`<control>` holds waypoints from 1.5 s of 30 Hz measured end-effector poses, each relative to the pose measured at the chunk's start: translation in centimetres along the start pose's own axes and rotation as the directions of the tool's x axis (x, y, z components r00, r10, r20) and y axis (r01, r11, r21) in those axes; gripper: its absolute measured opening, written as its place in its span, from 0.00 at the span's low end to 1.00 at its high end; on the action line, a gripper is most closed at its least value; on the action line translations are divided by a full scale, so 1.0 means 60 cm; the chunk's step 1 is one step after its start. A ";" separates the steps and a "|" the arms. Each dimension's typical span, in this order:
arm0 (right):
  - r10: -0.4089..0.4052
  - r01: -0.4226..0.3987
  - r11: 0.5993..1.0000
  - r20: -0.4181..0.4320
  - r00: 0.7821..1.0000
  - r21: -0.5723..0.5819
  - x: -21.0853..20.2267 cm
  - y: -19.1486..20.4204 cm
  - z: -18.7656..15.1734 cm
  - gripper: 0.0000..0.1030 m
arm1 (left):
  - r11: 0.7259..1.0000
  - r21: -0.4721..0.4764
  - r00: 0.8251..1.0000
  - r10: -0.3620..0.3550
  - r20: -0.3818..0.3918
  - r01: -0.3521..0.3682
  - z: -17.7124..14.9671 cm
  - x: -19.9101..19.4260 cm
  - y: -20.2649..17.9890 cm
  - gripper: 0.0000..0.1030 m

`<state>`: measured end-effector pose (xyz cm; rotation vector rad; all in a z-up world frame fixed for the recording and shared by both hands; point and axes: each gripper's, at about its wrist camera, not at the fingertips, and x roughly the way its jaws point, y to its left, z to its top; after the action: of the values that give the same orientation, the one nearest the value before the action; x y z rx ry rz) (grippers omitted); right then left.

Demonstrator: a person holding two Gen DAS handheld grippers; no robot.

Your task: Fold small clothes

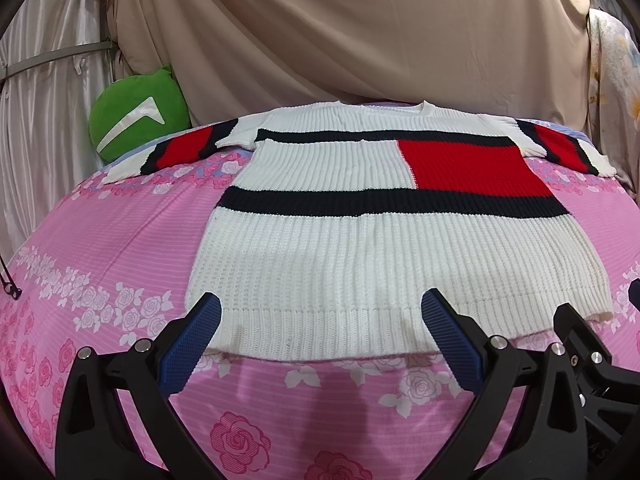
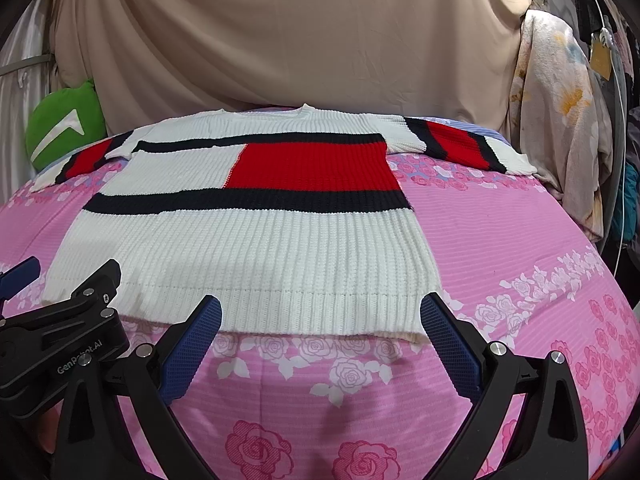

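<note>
- The left tongs (image 1: 320, 320) stand wide, with blue ribbed pads (image 1: 192, 344) on black arms, and grip nothing; the tips hover at the near hem of the sweater, toward its left end.
- The right tongs (image 2: 320, 320) are spread just as wide and also empty, their tips at the hem's right end, the right pad (image 2: 448, 344) just beside the hem corner.
- In the right wrist view the left tongs' black body shows at the lower left, over the sweater's left hem corner; in the left wrist view the right tongs' body shows at the lower right.
- The sweater (image 1: 340, 256) (image 2: 248, 256) lies flat and unfolded on the bed, hem toward the tongs and neck away, both sleeves spread sideways. It is white ribbed knit with two dark bands, a red block on the chest and red panels on the sleeves.
- The bed sheet (image 1: 120, 240) (image 2: 500, 232) is pink with printed roses.
- A green cushion (image 1: 138, 114) (image 2: 64, 124) sits at the far left corner, against a beige draped cloth (image 1: 360, 32) (image 2: 280, 40) behind the bed.
- A floral fabric (image 2: 556, 120) hangs at the right.
</note>
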<state>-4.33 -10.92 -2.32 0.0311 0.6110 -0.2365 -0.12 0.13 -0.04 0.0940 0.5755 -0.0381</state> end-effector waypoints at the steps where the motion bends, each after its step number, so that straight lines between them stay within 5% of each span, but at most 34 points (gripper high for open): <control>1: 0.000 0.000 1.000 0.000 1.000 0.000 0.000 0.000 0.000 0.95 | 1.000 0.001 1.000 0.001 0.000 -0.001 0.000 0.000 0.000 0.95; 45: 0.002 -0.002 1.000 -0.004 1.000 0.002 0.000 -0.001 0.001 0.95 | 1.000 0.005 1.000 0.001 -0.011 -0.001 -0.010 0.014 -0.003 0.95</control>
<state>-4.33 -10.96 -2.28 0.0338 0.6146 -0.2356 0.22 0.02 -1.03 0.0995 0.5864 -0.0377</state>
